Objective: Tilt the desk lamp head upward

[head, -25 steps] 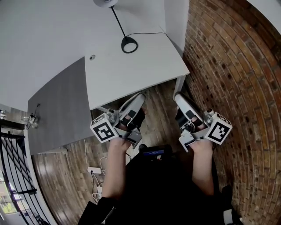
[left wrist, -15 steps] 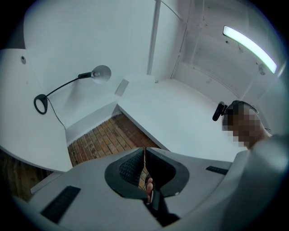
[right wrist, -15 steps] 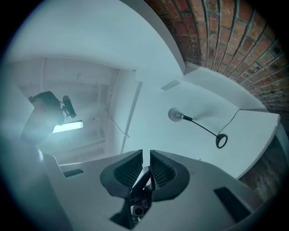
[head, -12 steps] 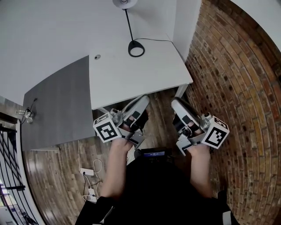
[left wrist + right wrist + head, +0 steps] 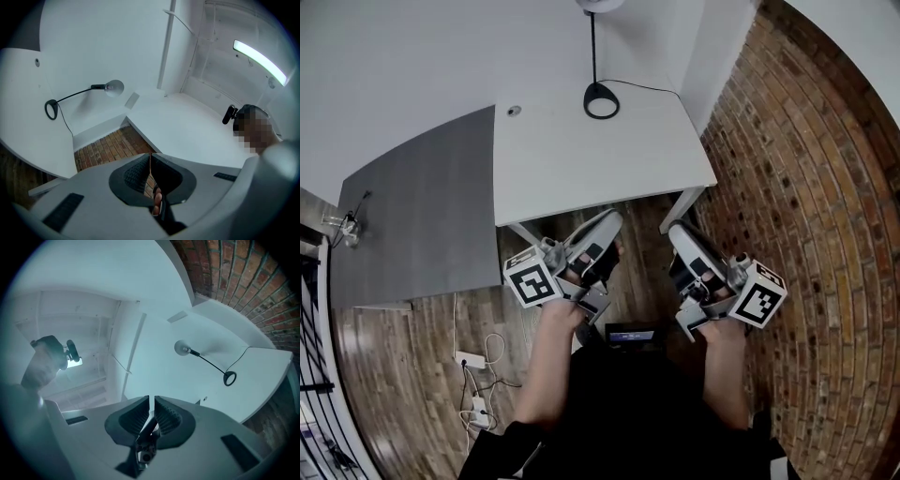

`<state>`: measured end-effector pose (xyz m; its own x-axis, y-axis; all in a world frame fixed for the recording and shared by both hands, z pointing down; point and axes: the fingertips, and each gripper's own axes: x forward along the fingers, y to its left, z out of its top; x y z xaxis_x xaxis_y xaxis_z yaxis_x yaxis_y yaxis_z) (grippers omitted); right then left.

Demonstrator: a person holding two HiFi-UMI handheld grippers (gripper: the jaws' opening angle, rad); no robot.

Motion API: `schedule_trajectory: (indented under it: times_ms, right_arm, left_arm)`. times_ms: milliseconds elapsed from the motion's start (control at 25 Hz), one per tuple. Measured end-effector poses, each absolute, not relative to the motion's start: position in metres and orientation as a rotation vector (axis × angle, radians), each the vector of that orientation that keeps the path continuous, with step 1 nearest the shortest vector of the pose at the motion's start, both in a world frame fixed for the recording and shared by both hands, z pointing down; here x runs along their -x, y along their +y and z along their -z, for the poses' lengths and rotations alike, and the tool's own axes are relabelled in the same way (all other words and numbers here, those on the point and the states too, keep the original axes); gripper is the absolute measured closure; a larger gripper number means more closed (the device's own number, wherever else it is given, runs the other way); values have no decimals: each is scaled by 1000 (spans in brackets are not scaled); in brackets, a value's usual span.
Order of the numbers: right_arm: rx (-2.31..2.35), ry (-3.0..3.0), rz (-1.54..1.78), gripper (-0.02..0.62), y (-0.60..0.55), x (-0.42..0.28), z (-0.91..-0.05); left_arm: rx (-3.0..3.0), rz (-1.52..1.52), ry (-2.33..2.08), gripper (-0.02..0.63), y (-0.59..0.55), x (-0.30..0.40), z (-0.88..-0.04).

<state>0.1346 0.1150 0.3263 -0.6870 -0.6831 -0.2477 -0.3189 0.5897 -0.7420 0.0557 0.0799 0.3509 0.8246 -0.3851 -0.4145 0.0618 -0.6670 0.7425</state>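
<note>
The black desk lamp stands at the back of the white desk (image 5: 581, 159), with its ring base (image 5: 601, 99), a thin stem, and its head (image 5: 600, 4) cut off by the top edge. The left gripper view shows the head (image 5: 114, 86) level. My left gripper (image 5: 612, 218) is shut and empty, hovering just in front of the desk's front edge. My right gripper (image 5: 675, 231) is beside the desk leg; its jaws have just been closing and now show only a thin slit with nothing between them. Both grippers are far from the lamp.
A brick wall (image 5: 806, 169) runs along the right, close to the right gripper. A grey panel (image 5: 422, 216) adjoins the desk on the left. A power strip and cables (image 5: 473, 361) lie on the wood floor. A cord (image 5: 647, 87) trails from the lamp base.
The desk and lamp have slid rightward and lower in the head view. Both grippers sit a little lower in the frame, still side by side at the desk's front edge.
</note>
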Motion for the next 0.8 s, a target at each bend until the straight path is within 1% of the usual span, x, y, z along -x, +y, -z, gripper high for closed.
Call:
schedule_trajectory:
  times_ms: [800]
  right_arm:
    - [805,2312,921,554,116,-130,-325]
  left_arm:
    - [-2166,725,-195,591,80,-56,-356]
